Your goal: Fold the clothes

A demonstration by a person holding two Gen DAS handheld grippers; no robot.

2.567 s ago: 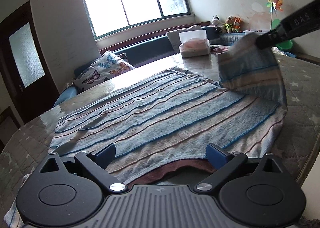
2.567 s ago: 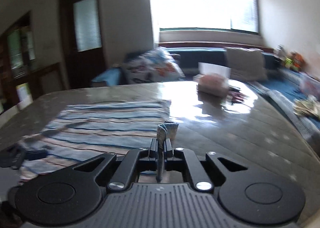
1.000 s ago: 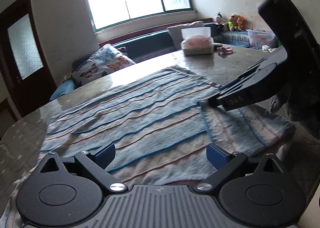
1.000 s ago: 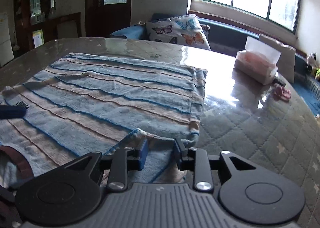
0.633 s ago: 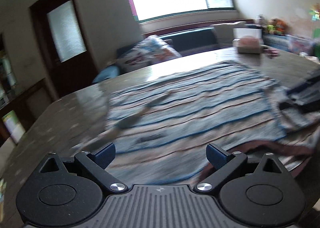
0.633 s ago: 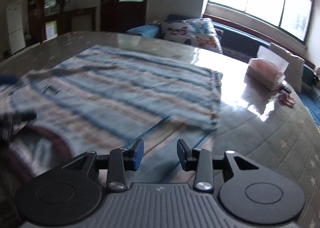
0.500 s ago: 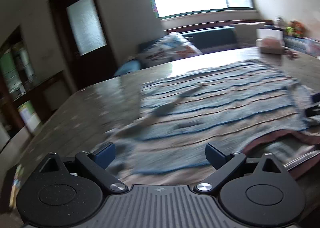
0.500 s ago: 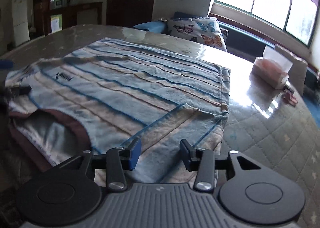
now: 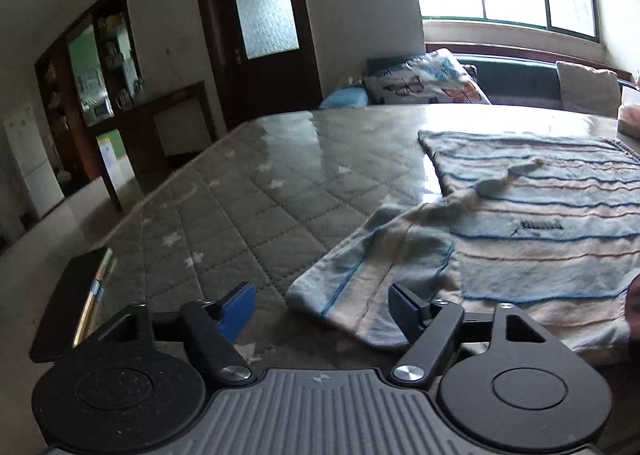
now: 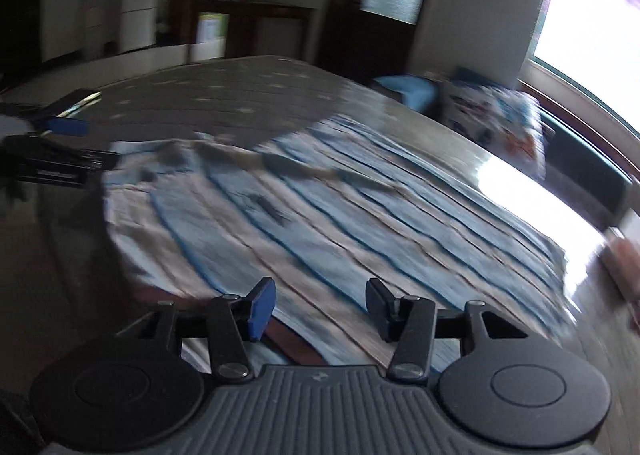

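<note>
Both tongs, left tongs point(image 9: 322, 307) and right tongs point(image 10: 318, 305), gape empty: left brackets the striped shirt's point(image 9: 540, 231) sleeve point(image 9: 360, 287), ready to pinch it off the tabletop point(image 9: 260, 191).

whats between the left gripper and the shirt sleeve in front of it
Nothing: in the left wrist view the open left gripper faces the striped shirt's sleeve across bare quilted table cover.

Fuzzy striped cloth shirt point(image 9: 540, 231); glossy quilted table cover point(image 9: 280, 183); matt black plastic claws.
</note>
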